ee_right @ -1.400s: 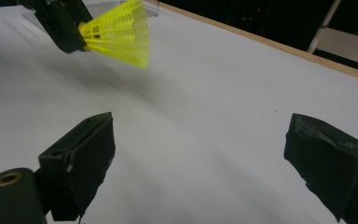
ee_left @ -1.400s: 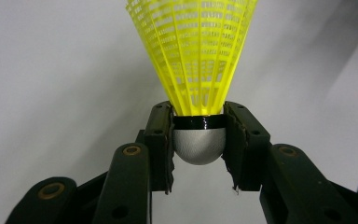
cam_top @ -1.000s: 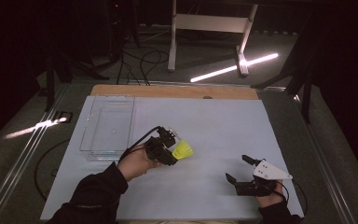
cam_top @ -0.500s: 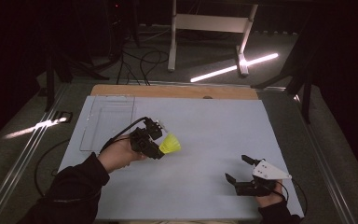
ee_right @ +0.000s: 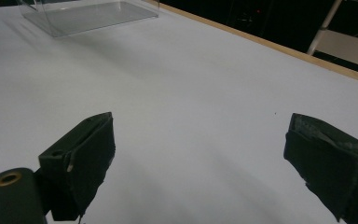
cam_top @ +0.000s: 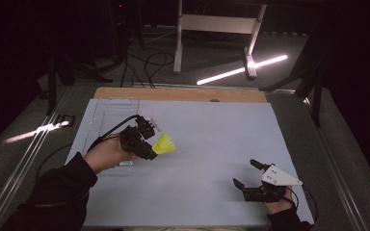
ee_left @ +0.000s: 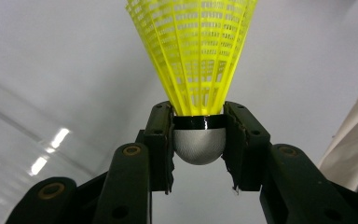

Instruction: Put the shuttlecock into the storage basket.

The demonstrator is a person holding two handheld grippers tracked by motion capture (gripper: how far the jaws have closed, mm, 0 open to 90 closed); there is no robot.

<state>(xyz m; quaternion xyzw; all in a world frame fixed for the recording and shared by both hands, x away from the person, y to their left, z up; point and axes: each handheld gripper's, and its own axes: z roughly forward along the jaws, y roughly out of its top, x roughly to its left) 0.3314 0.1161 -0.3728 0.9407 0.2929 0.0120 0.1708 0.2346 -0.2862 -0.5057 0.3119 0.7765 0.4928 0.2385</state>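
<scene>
Shuttlecock (ee_left: 193, 60) gripped at cork by our left gripper (ee_left: 199, 140), carried above mat (cam_top: 207, 144) near clear box (ee_right: 88, 14). Pickup done; we judge drop into box left. Our right gripper (cam_top: 247, 174) rests on mat, jaws wide, empty.

The high view looks forward and down from above the person's side, taking in the whole white table (cam_top: 212, 144) out to its far wooden edge and the dark floor beyond. The left gripper view sits very close behind its own jaws, facing the yellow shuttlecock (ee_left: 193, 56) with white surface behind. The right gripper view rides low near the table's near right corner, looking across to the far wooden edge. The right gripper view and the high view share the clear box (ee_right: 88, 14) at the far left.
</scene>
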